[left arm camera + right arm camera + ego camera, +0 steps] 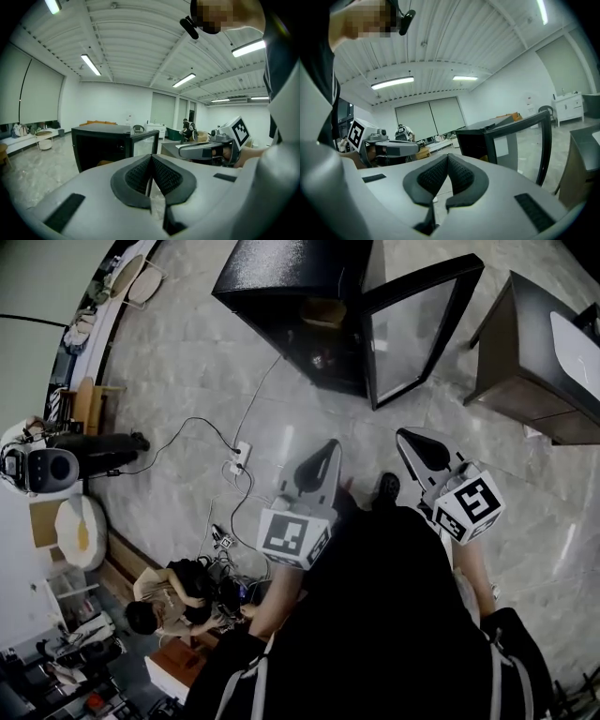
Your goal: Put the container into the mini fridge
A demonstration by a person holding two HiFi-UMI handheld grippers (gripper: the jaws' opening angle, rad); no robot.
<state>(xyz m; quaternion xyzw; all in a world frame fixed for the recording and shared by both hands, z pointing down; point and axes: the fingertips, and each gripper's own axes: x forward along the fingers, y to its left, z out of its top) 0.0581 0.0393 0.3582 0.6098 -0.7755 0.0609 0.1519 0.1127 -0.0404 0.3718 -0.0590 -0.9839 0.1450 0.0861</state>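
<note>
- Left tool [151,174]: jaws together, nothing between them
- Right tool [447,171]: jaws likewise pressed together, empty
- Mini fridge [281,282]: on the floor ahead of both tools, glass door [412,329] swung open on the right tool's side
- Container [323,313]: probably the tan shape inside the fridge, well beyond both tips; too dim to confirm
- Handling (judged): likely light and rigid, perhaps slippery; best gripped across opposite side walls, below the rim

A black top [375,615] fills the head view's lower middle. The left gripper [326,448] and right gripper [411,439] are pale grey, with black ribbed fingers [136,176] and black-and-white marker cubes [293,537].
</note>
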